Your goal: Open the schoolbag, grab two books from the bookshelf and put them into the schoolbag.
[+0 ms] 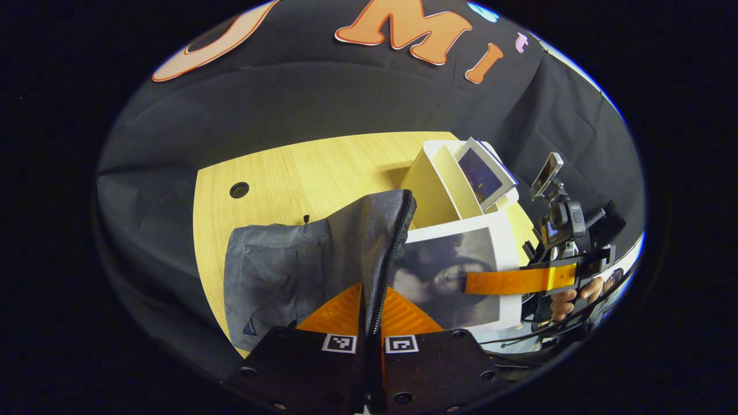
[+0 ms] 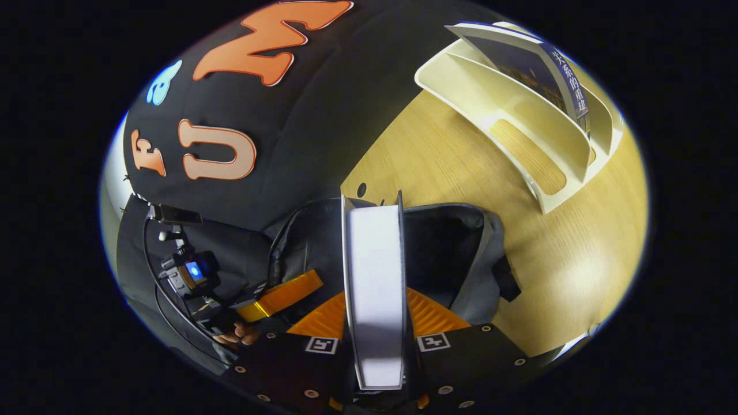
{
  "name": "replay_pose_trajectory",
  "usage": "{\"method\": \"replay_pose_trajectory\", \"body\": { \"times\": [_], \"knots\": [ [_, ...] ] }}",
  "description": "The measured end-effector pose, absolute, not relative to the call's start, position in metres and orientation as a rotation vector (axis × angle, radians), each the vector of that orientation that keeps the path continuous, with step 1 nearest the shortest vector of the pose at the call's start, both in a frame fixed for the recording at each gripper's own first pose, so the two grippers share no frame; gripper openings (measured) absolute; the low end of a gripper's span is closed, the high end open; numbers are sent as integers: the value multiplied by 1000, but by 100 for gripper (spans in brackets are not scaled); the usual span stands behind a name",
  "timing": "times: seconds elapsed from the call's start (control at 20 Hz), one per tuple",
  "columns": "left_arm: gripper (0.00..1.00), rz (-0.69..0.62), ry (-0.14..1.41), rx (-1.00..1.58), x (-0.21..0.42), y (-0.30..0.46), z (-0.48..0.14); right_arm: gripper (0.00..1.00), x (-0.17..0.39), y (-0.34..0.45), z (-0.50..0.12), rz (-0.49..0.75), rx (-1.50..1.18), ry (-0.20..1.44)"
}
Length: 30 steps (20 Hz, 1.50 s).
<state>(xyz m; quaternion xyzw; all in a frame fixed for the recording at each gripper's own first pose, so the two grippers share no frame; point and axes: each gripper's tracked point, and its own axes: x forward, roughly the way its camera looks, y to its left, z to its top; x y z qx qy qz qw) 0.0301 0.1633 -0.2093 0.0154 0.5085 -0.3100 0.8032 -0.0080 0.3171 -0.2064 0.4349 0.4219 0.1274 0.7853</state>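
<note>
A pale wood-grain counter with a round cable hole carries the scene, its surface smooth and lightly glossy in the right gripper view. On it sits the schoolbag, a soft grey fabric sack with a dark toothed zipper running along its raised edge; in the right gripper view the schoolbag gapes open, its dark lining showing.

Beside the bag stands the bookshelf, a cream-white slotted rack of rigid angled panels. In the right gripper view the bookshelf lies just past the bag, with one dark-covered book leaning in its far slot and the other slots bare.

The left claw is clenched on the zipper edge of the bag, both ridged fingers pressing the fabric between them. In the right gripper view the left claw sits at the bag's near rim, a hand gripping its handle.

The right claw is clamped on a second book, seen edge-on as a thick block of white pages between thin covers, held upright at the bag's mouth. From the left gripper view, this second book shows a flat, white-bordered cover with a dark, blurred picture, just beside the zipper, with the right claw laid across it and fingers of a hand behind.
</note>
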Motion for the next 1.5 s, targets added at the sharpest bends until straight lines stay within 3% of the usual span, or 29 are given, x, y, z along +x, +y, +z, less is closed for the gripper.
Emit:
{"method": "replay_pose_trajectory", "body": {
  "times": [0.7, 0.75, 0.8, 0.95, 1.0, 1.05, 1.1, 1.15, 1.2, 1.35, 1.45, 1.5],
  "knots": [
    [5, -732, 1059, 56, 16, 159, -211, 35, 30, 368, -255, 278, 966, 816],
    [5, -728, 1059, 50, 15, 159, -211, 46, 32, 370, -257, 282, 964, 817],
    [4, -725, 1059, 52, 15, 160, -211, 36, 31, 372, -258, 286, 968, 830],
    [4, -718, 1060, 42, 13, 157, -211, 39, 25, 373, -282, 245, 916, 933],
    [4, -714, 1061, 38, 14, 158, -210, 45, 21, 374, -284, 250, 913, 959],
    [4, -709, 1062, 37, 16, 159, -213, 32, 18, 376, -286, 258, 909, 985],
    [4, -704, 1069, 29, 15, 158, -215, 50, 11, 376, -287, 250, 896, 1024],
    [4, -697, 1073, 29, 16, 158, -216, 57, 12, 373, -286, 249, 886, 1024],
    [4, -685, 1072, 33, 18, 159, -220, 73, 11, 367, -288, 243, 861, 1029],
    [4, -657, 1070, 34, 20, 162, -219, 83, 12, 341, -289, 195, 757, 1035],
    [4, -636, 1065, 38, 22, 161, -222, 97, 10, 321, -292, 161, 674, 1053],
    [4, -628, 1066, 36, 23, 161, -222, 98, 10, 311, -287, 158, 646, 1052]
  ]
}}
